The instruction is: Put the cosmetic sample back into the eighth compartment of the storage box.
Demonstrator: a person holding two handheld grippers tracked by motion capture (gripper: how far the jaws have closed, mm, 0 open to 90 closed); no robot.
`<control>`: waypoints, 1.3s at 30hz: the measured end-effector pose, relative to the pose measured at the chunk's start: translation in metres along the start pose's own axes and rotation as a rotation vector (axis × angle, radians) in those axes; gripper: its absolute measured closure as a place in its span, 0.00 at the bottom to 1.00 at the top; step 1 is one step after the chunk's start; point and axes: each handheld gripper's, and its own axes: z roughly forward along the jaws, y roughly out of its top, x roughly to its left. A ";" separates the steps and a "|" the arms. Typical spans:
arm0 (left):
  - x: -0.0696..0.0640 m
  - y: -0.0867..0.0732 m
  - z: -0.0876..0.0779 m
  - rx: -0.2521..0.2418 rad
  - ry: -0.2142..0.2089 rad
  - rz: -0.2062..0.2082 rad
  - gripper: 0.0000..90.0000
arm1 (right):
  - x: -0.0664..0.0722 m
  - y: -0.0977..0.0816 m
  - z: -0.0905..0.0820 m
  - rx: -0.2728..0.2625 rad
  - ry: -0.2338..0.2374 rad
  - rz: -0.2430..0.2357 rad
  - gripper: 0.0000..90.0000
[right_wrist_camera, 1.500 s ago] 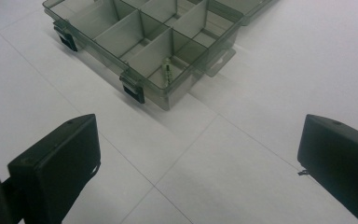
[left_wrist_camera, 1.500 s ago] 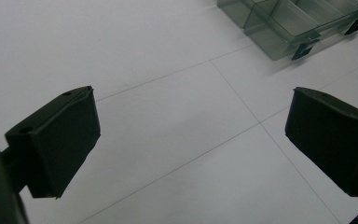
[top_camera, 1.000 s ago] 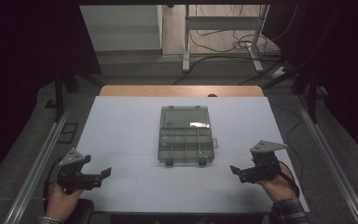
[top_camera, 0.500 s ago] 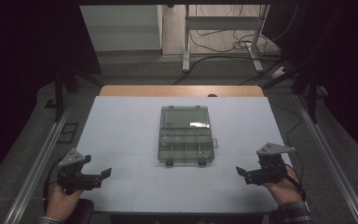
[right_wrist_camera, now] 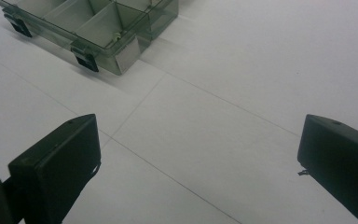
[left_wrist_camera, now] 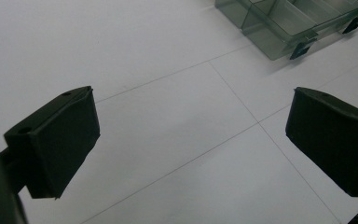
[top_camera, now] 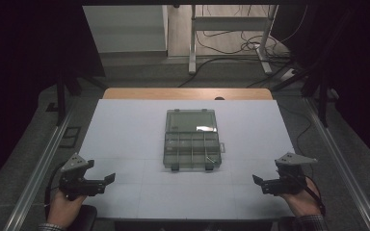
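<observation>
1 compartment box (top_camera: 191, 139), lid up | 2 claws: left claw (top_camera: 110, 179) agape, right claw (top_camera: 257, 181) agape | both well apart from box

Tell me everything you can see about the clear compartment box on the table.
The compartment box is smoky translucent plastic, lying open and flat at the middle of the white table. Its lid lies back on the far side; the near tray is split by dividers into small bins, with two dark latches on the near edge. Neither gripper touches it.

Showing as clear, glossy smoky plastic: the compartment box (top_camera: 191, 139). Lying under that box, a matt, smooth white table sheet (top_camera: 125, 134); gripper jaws looking matt black.
</observation>
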 end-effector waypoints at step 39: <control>-0.001 0.000 0.000 -0.002 0.006 0.003 0.04 | -0.011 -0.029 -0.022 0.000 -0.080 0.049 0.00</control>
